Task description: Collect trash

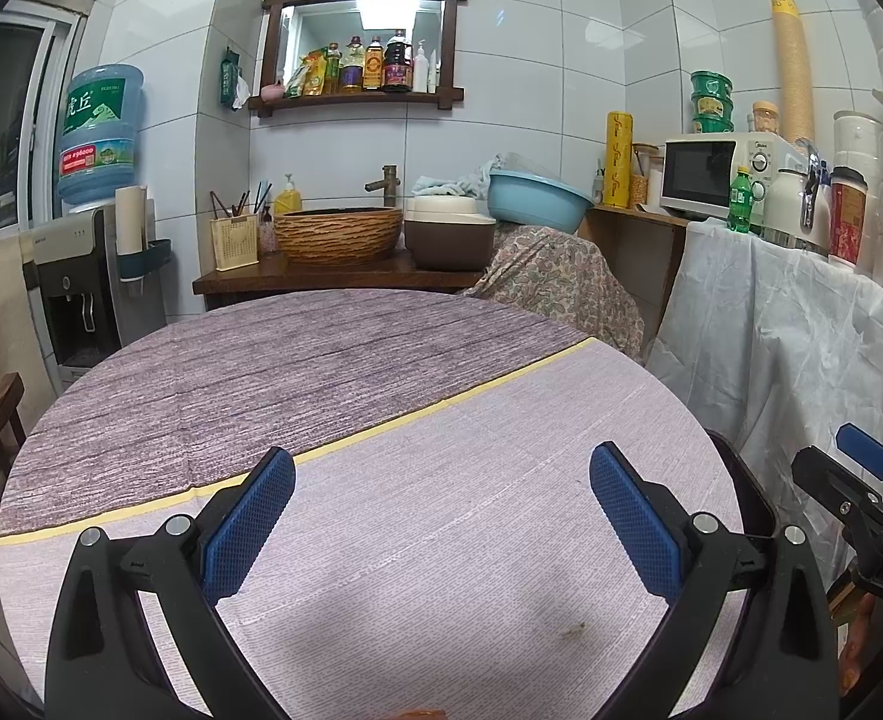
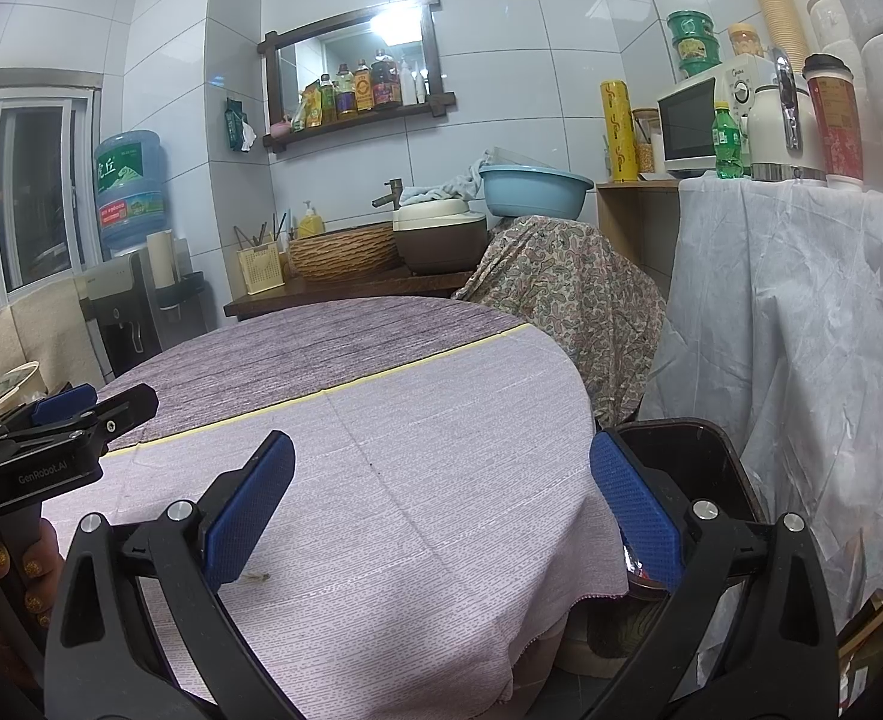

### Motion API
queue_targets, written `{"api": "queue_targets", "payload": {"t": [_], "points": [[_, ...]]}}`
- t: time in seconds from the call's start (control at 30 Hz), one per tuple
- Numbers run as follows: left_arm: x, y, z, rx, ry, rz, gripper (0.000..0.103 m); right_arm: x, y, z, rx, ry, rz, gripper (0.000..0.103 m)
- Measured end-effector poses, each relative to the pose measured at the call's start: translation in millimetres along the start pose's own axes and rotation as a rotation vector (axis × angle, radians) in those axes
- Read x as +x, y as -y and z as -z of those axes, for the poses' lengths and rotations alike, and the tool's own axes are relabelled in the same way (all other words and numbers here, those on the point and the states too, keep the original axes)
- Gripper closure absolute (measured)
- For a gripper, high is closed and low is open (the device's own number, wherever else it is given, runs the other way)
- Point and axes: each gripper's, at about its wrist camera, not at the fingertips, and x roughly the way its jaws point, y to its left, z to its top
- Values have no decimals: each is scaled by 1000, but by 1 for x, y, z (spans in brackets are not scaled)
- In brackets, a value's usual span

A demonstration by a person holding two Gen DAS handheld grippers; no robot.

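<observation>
My left gripper is open and empty above the round table, which has a purple and pink cloth. A small brown scrap lies on the cloth between its fingers, near the front; it also shows in the right wrist view. My right gripper is open and empty at the table's right edge. A dark bin stands on the floor right of the table, behind the right finger. The right gripper shows at the edge of the left wrist view, and the left gripper in the right wrist view.
A wooden counter with a woven basin, a brown pot and a blue bowl stands behind the table. A white-draped stand with a microwave and bottles is at the right. A water dispenser is at the left.
</observation>
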Motion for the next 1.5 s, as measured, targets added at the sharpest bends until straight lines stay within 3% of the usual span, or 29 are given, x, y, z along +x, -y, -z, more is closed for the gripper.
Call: {"api": "queue_targets", "payload": {"t": [1.5], "points": [[1, 1, -1, -5, -3, -12, 5, 0, -2, 1, -2, -1, 0, 6]]}}
